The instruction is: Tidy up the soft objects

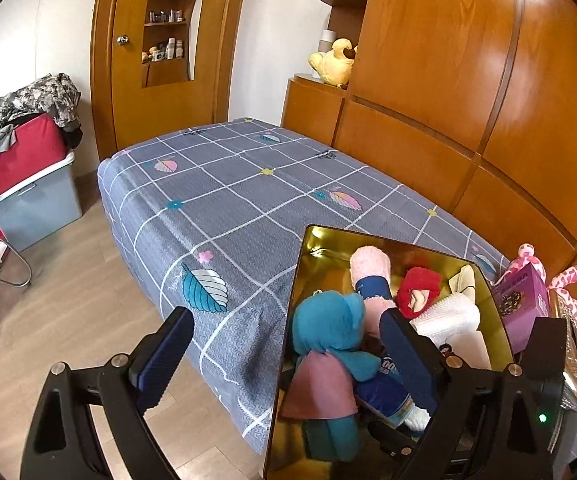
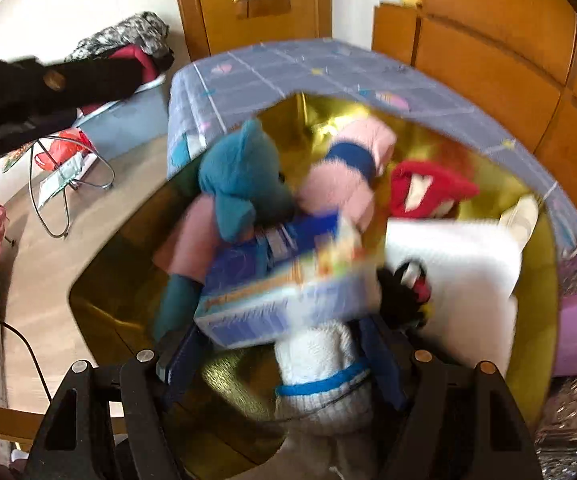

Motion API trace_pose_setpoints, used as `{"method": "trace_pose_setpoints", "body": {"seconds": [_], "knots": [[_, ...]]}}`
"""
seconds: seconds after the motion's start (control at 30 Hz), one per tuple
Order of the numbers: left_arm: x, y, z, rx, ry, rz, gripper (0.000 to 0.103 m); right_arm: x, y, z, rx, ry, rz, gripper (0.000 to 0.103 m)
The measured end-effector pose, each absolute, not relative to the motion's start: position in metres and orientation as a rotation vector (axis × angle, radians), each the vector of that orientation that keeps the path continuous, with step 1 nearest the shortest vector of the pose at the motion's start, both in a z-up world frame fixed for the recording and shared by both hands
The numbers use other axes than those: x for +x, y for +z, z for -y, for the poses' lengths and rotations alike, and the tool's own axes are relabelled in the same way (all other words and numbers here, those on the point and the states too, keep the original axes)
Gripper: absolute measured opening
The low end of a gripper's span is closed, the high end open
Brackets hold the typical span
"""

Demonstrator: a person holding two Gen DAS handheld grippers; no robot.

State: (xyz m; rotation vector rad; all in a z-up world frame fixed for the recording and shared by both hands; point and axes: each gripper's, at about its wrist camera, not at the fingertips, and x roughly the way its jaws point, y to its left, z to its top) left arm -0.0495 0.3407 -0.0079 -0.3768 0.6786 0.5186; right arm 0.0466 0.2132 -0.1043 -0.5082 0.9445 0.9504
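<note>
1. The right tool (image 2: 276, 356) points down into a gold-lined box (image 2: 136, 320) on the bed (image 2: 288, 64).
2. Its jaws stand wide around a blue-and-white carton (image 2: 284, 292); blur hides whether the pads touch it.
3. A teal plush (image 2: 244, 176) lies at 11 o'clock of the carton, a red soft item (image 2: 432, 188) at 2 o'clock.
4. A white knit piece (image 2: 320, 356) sits beneath the carton.
5. The other tool (image 2: 48, 80) shows at upper left.

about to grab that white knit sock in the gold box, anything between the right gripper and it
Yes. A blue box lies across the top of the white knit sock, just ahead of the open right gripper. The sock's lower part sits between the fingers, unpinched.
</note>
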Motion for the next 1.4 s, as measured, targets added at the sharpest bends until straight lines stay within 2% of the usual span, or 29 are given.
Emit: {"method": "trace_pose_setpoints", "body": {"seconds": [0.23, 0.5, 0.73, 1.17, 1.4], "knots": [[-0.050, -0.003, -0.332, -0.335, 0.523, -0.661, 0.097, 0.052, -0.099, -0.193, -0.409, 0.944, -0.992, 0.075], [-0.049, 0.003, -0.315, -0.287, 0.504, -0.645, 0.102, 0.041, -0.078, -0.167, -0.414, 0.825, -0.893, 0.075], [-0.046, 0.004, -0.286, -0.225, 0.457, -0.651, 0.102, 0.034, -0.072, -0.145, -0.363, 0.774, -0.870, 0.075], [-0.045, 0.004, -0.237, -0.167, 0.385, -0.648, 0.103, 0.023, -0.031, -0.089, -0.226, 0.550, -0.688, 0.075], [-0.044, 0.000, -0.216, -0.120, 0.406, -0.661, 0.102, 0.021, -0.025, -0.063, -0.182, 0.431, -0.657, 0.075]]}}
